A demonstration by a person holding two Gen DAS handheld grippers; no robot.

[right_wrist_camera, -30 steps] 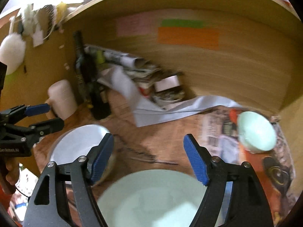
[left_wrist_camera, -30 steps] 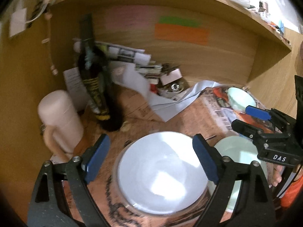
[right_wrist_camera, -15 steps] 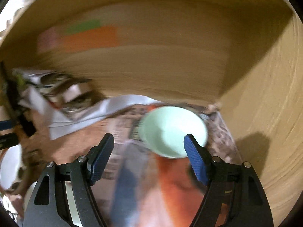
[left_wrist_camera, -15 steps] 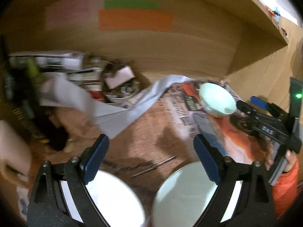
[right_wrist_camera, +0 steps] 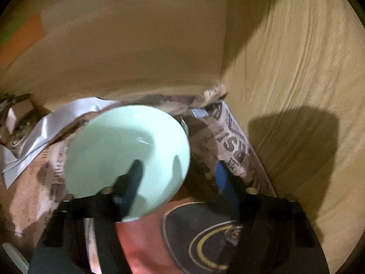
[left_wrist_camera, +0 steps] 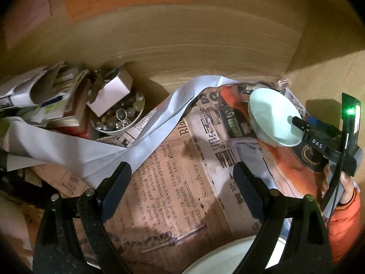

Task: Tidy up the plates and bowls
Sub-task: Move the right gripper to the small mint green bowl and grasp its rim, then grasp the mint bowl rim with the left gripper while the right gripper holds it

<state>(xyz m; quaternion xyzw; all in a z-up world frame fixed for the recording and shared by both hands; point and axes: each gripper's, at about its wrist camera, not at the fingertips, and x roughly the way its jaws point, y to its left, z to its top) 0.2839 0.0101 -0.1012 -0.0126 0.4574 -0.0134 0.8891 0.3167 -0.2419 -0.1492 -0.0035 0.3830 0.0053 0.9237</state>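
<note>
Across the left wrist view: the left claw is recorded spread and empty above the newspaper-lined tabletop. A second earlier a white plate lay between its fingers; now only a pale rim of the mint plate is seen at the near edge, so this claw is judged to have swung right, away from the plates. At far left, a dish of trinkets and a white paper strip are listed. At far right, the small mint bowl is seen, with the right claw at its near rim.

Across the right wrist view: the right claw has closed in on the small mint bowl, which half a second ago lay ahead. One finger is inside, the other outside the rim; the spread is unclosed. A rim grasp is judged imminent, the bowl's relocation pending.
</note>
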